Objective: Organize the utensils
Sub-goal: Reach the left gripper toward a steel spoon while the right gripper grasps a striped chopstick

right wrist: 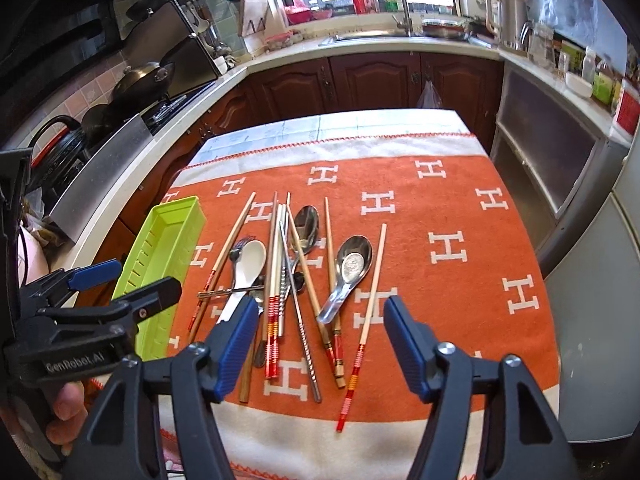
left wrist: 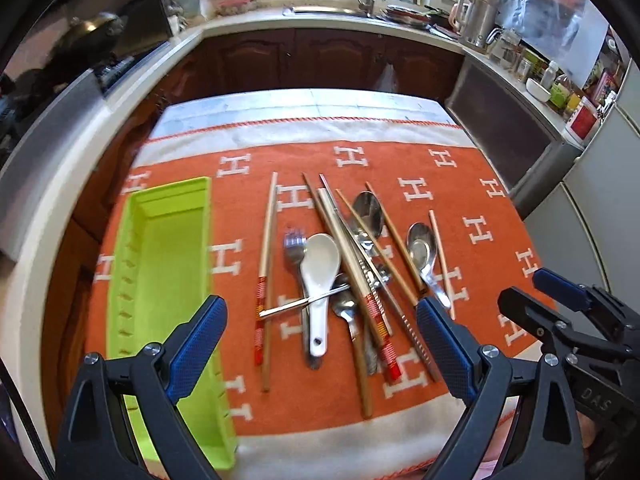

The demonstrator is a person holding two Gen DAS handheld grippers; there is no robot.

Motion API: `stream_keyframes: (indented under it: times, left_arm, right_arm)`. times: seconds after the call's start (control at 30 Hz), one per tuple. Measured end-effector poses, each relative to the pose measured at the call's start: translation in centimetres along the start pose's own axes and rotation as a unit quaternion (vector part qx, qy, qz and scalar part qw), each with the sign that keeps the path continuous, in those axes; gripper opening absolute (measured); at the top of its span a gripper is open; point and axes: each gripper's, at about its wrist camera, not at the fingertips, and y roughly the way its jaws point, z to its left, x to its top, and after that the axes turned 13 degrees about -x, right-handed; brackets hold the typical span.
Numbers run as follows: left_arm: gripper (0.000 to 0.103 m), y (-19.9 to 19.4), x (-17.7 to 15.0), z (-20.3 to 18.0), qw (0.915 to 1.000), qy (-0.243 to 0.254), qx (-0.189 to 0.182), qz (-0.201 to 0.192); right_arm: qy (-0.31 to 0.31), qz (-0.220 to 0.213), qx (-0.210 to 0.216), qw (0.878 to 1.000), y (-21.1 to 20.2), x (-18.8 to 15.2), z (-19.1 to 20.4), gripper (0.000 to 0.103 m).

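Start of the sort, nothing picked yet. Utensils lie in a loose pile at frame centre on the orange cloth (left wrist: pixel 460 184) that covers the desk. The green tray (left wrist: pixel 172 248), left of the pile in both views, looks empty.

Pile contents: white ceramic spoon (left wrist: pixel 318 264), fork (left wrist: pixel 294 246) just beside it on the left, metal soup spoon (right wrist: pixel 352 266) toward the right, a second steel spoon (right wrist: pixel 308 220) further back, and wooden chopsticks crossing over them. One chopstick with a red tip (right wrist: pixel 366 320) lies apart on the right edge of the pile, not overlapped.

Left tongs (left wrist: pixel 320 348): released, jaws wide, nothing between the pads, hovering above the near end of the pile. Right tongs (right wrist: pixel 320 344): also released, jaws spread, nothing gripped, above the near ends of the chopsticks.

Step in hand, as I read it: approach and choosing a first item. Next move calls for lowering one set of tongs onto a single piece, probably the lone chopstick or the soup spoon on the right since they sit free. Thin chopsticks lie flat on soft cloth, so the pads need to get low and pinch across the shaft. Then carry it left to the tray.
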Motion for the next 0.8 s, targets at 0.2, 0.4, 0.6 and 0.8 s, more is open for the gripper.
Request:
stream_keyframes:
  times: [0.2, 0.4, 0.6, 0.8]
  left_arm:
    - [0.086, 4.4, 2.0, 0.4, 0.9993, -0.017, -0.008, 0.032]
    - [0.053, 9.4, 2.5, 0.1, 0.9948, -0.033, -0.039, 0.088]
    - [0.040, 11.9, 2.7, -0.8, 0.9913, -0.041, -0.063, 0.108]
    - [0.031, 12.9, 3.9, -2.5, 0.9900, -0.032, -0.082, 0.110]
  right_arm:
    - [0.012, 0.040, -0.009, 0.999, 4.4, 1.0, -2.3, 0.056]
    - [0.013, 0.107, 0.000, 0.994, 9.8, 0.1, -3.3, 0.035]
    - [-0.020, 0.134, -0.004, 0.991, 12.3, -1.3, -2.3, 0.026]
    - [-0.093, 0.091, -0.054, 0.990, 11.9, -2.0, 0.0, 0.023]
